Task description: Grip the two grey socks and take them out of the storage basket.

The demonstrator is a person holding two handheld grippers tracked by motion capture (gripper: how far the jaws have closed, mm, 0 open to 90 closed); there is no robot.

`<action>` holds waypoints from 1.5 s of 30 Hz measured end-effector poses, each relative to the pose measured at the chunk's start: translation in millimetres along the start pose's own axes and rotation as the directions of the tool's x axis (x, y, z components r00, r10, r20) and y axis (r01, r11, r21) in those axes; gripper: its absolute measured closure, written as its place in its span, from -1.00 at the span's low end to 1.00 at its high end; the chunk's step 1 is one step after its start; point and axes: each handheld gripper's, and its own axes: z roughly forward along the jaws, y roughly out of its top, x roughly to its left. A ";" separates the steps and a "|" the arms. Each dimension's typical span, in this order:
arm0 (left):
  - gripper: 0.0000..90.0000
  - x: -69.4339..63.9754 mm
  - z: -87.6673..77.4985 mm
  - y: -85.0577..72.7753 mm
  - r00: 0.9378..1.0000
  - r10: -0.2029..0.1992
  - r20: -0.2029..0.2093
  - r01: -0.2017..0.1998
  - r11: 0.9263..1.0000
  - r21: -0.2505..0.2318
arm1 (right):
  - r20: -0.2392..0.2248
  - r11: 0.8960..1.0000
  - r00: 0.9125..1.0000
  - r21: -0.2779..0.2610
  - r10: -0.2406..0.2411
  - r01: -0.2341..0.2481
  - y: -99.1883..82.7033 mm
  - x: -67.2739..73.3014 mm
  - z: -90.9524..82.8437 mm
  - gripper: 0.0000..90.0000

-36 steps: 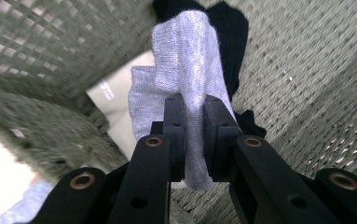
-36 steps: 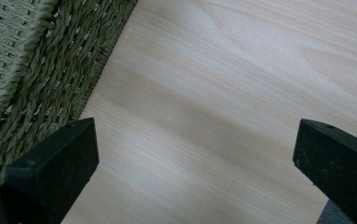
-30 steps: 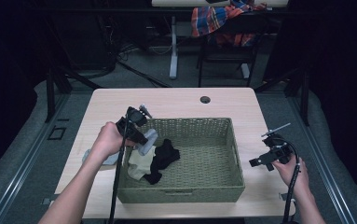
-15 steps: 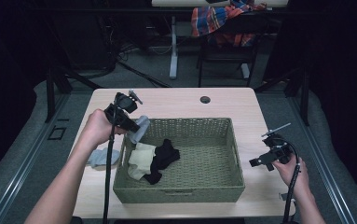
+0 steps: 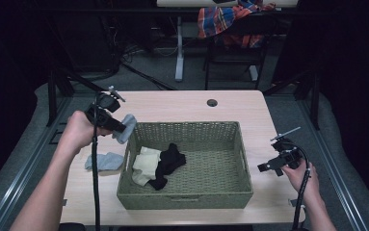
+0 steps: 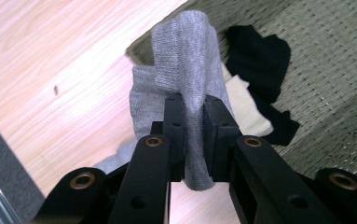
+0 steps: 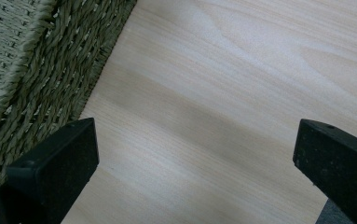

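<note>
The left gripper (image 6: 192, 140) is pinching a grey sock (image 6: 185, 79) beside the basket (image 5: 182, 195), probably needing a carry over its rim, while the right gripper (image 7: 195, 154) is gaping empty.

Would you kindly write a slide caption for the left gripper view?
Left tool shut on a grey sock, held above the table beside the woven basket.

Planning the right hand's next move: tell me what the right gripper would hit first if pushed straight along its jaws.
Probably the bare wooden table: the right gripper, jaws wide open, looks down on it, with the wicker basket's wall off to one side. Depth is unclear.
</note>
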 end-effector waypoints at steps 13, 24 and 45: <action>0.80 36.2 -3.6 -34.2 0.995 -0.094 -0.034 0.095 0.995 0.018 | 0.005 1.000 1.000 0.005 -0.004 0.003 0.3 -0.1 0.3 -1.00; 0.80 52.1 13.6 -56.6 0.984 -0.171 -0.046 0.172 0.985 0.030 | 0.013 1.000 1.000 0.007 -0.004 0.004 0.0 -0.3 0.0 -1.00; 0.80 57.9 81.7 -101.8 0.963 -0.267 -0.030 0.269 0.957 0.106 | 0.004 1.000 1.000 0.005 0.002 -0.002 0.2 0.2 0.8 -1.00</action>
